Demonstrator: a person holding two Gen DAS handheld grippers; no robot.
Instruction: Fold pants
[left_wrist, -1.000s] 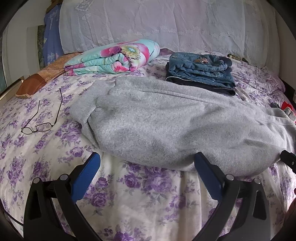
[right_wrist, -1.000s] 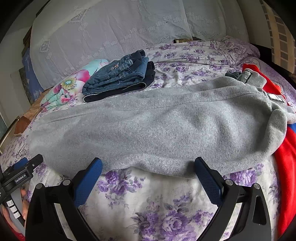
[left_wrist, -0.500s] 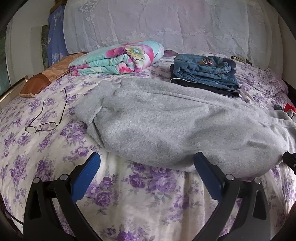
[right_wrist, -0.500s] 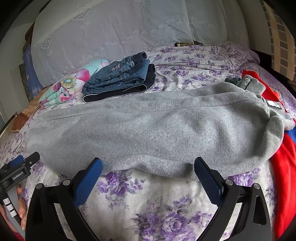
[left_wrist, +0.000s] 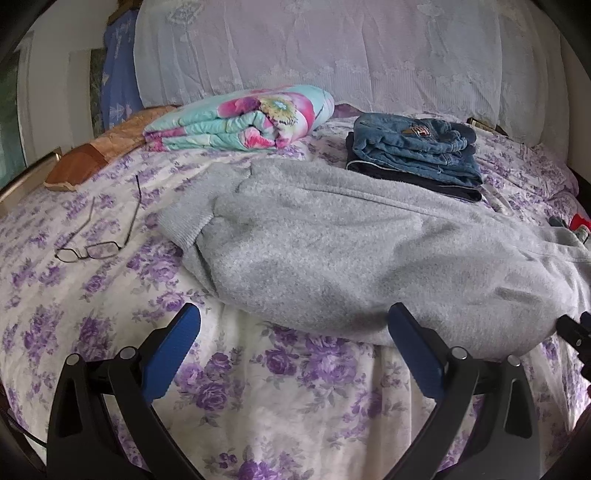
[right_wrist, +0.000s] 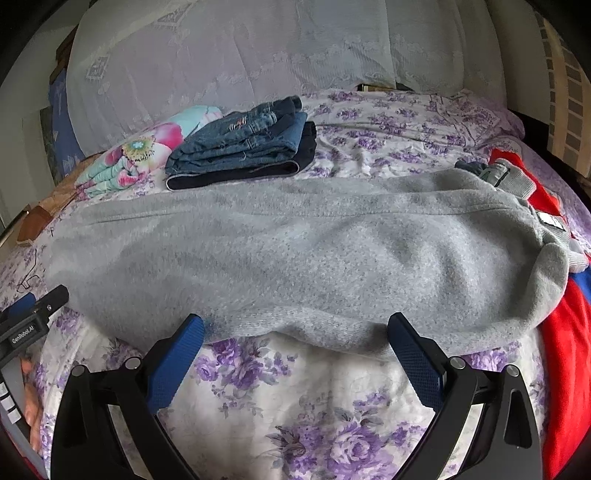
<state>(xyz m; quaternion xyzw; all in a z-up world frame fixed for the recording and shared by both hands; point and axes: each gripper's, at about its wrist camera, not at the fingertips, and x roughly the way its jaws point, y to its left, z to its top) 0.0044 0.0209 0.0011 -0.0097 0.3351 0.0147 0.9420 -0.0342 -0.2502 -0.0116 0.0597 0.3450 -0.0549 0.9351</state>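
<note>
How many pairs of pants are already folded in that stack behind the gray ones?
2: blue jeans on top, a dark pair beneath, behind the gray sweatpants. More could be hidden between them.

Home bedroom; bed w/ floral sheet (left_wrist: 277, 387); folded quilt (left_wrist: 243, 118); lace curtain (left_wrist: 351, 55) behind.

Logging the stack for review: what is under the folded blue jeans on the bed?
Under the folded blue jeans lies a dark folded garment with a pale edge, resting on the floral bedsheet. Only its edge shows, so what garment it is stays hidden.
</note>
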